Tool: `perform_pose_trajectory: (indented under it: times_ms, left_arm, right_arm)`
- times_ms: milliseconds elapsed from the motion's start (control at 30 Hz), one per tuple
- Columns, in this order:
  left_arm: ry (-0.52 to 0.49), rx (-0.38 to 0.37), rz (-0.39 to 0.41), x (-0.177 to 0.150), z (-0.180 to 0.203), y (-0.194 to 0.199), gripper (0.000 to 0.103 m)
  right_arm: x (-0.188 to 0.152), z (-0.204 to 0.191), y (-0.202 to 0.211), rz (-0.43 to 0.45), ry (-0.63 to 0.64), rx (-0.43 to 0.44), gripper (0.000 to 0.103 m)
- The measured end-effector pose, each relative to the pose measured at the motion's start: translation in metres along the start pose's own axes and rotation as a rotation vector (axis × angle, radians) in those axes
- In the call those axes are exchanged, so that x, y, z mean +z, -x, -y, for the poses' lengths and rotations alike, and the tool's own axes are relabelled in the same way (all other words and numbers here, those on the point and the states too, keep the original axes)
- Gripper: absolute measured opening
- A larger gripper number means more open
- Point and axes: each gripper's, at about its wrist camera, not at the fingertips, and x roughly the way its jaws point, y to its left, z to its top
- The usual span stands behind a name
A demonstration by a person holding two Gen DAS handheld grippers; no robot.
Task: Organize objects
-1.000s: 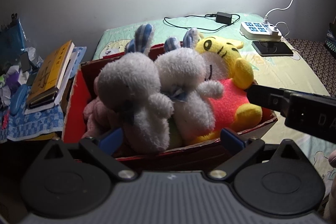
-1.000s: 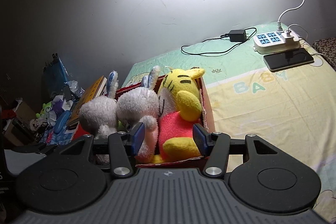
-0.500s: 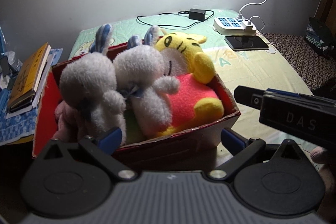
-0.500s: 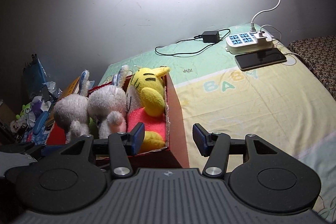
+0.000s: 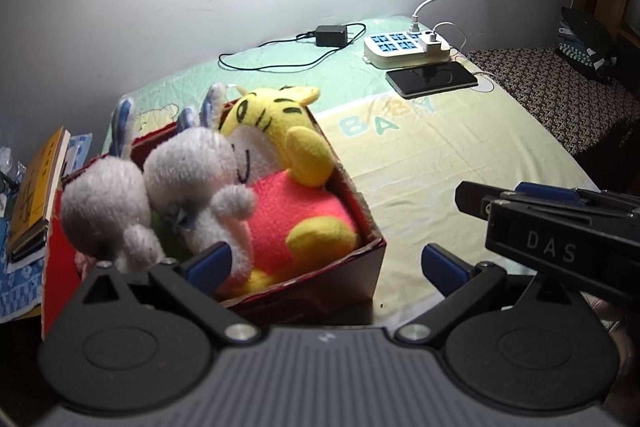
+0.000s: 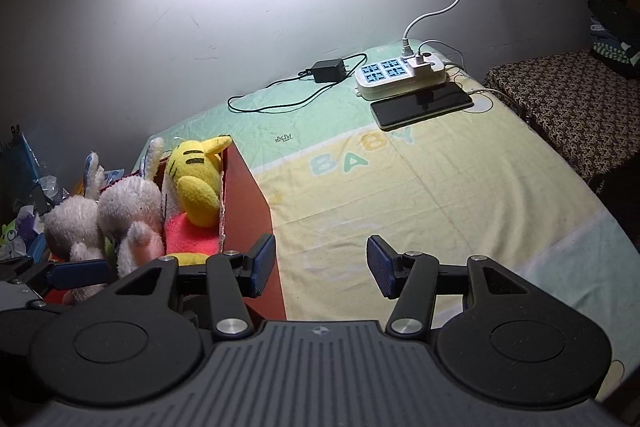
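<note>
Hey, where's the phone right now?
The phone lies flat at the far right of the bed, just in front of the white power strip, seen in both wrist views.

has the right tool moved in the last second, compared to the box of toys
Yes. In its own view the right tool has swung rightward: the red box, earlier framed between its fingers, now sits to their left, with bare sheet ahead.

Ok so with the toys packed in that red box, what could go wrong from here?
The red box sits at the bed's near corner, so a nudge from the open left gripper might tip it off. The grey bunnies ride above the rim and could tumble out. The open right gripper holds nothing.
</note>
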Motion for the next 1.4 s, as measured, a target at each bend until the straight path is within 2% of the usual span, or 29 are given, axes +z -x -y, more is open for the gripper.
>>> perform_pose_trajectory:
  times_ms: [300, 633, 833, 1000, 1267, 1400]
  left_arm:
    - [0.036, 0.066, -0.018, -0.003, -0.015, 0.001, 0.101]
    - [0.146, 0.186, -0.035, -0.02, -0.069, 0.014, 0.101]
    - [0.2, 0.232, -0.048, -0.027, -0.097, 0.019, 0.101]
    - [0.226, 0.241, -0.051, -0.026, -0.112, 0.021, 0.102]
    - [0.235, 0.25, -0.085, -0.018, -0.123, 0.019, 0.102]
    - [0.239, 0.242, -0.105, -0.013, -0.129, 0.018, 0.102]
  right_arm:
    - [0.003, -0.009, -0.006, -0.001, 0.017, 0.026, 0.055]
    - [0.001, -0.063, -0.014, -0.012, 0.113, 0.141, 0.055]
    - [0.0, -0.094, -0.017, -0.031, 0.174, 0.187, 0.055]
    - [0.007, -0.115, -0.02, -0.043, 0.227, 0.163, 0.056]
    - [0.015, -0.128, -0.027, -0.098, 0.219, 0.11, 0.062]
    - [0.02, -0.128, -0.023, -0.09, 0.202, 0.085, 0.073]
